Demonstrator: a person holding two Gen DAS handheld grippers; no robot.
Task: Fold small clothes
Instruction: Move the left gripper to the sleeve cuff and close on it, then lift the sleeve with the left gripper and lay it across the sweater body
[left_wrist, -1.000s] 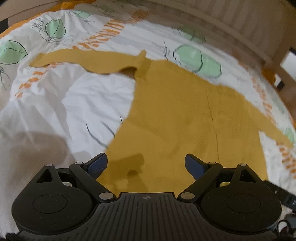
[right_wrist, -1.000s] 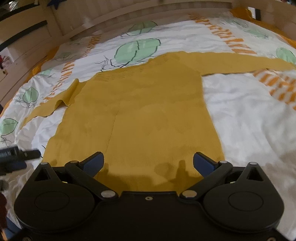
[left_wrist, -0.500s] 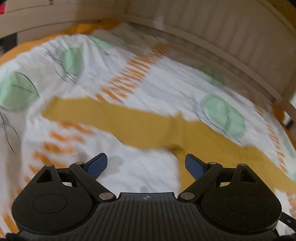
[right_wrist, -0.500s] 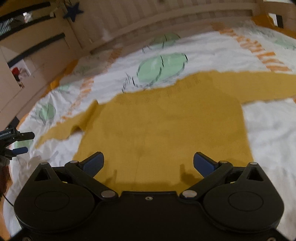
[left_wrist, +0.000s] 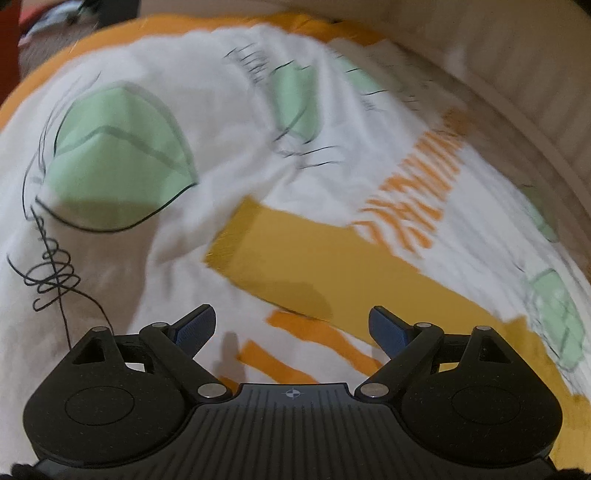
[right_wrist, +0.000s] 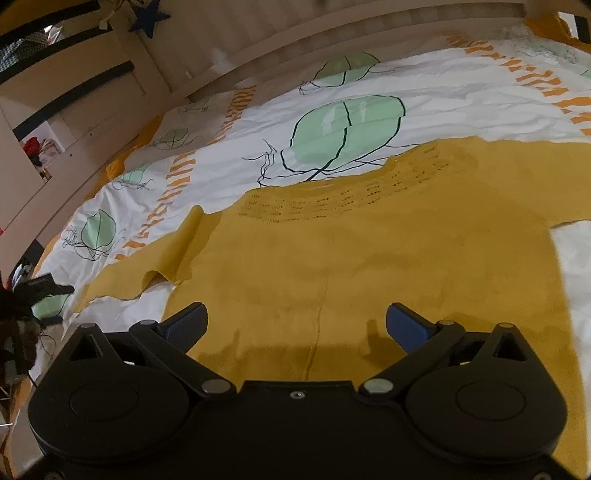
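While we hold both tools above the bed, our left gripper (left_wrist: 291, 326) has its blue-padded jaws spread wide with nothing between them. Beyond its pads lies one long sleeve (left_wrist: 332, 273) of the mustard-yellow knitted sweater (right_wrist: 388, 251), stretched flat across the white bedsheet printed with green leaves and orange stripes (left_wrist: 207, 122); the sleeve's cuff end points up and to the left in that blurred view. Along the sheet's far edge we see an orange mattress cover (left_wrist: 110, 33) and a pale slatted bed frame (left_wrist: 517, 55).

Moving right, our right gripper (right_wrist: 297, 325) also stands wide open and empty, hovering over the sweater's body, which lies spread out with its neckline towards the far side. The sweater's left sleeve has a small fold near the shoulder (right_wrist: 184, 247). At the left edge of this view, the tip of the left gripper (right_wrist: 48, 284) shows near that sleeve's end. A dark blue star (right_wrist: 147, 16) hangs on the frame behind.
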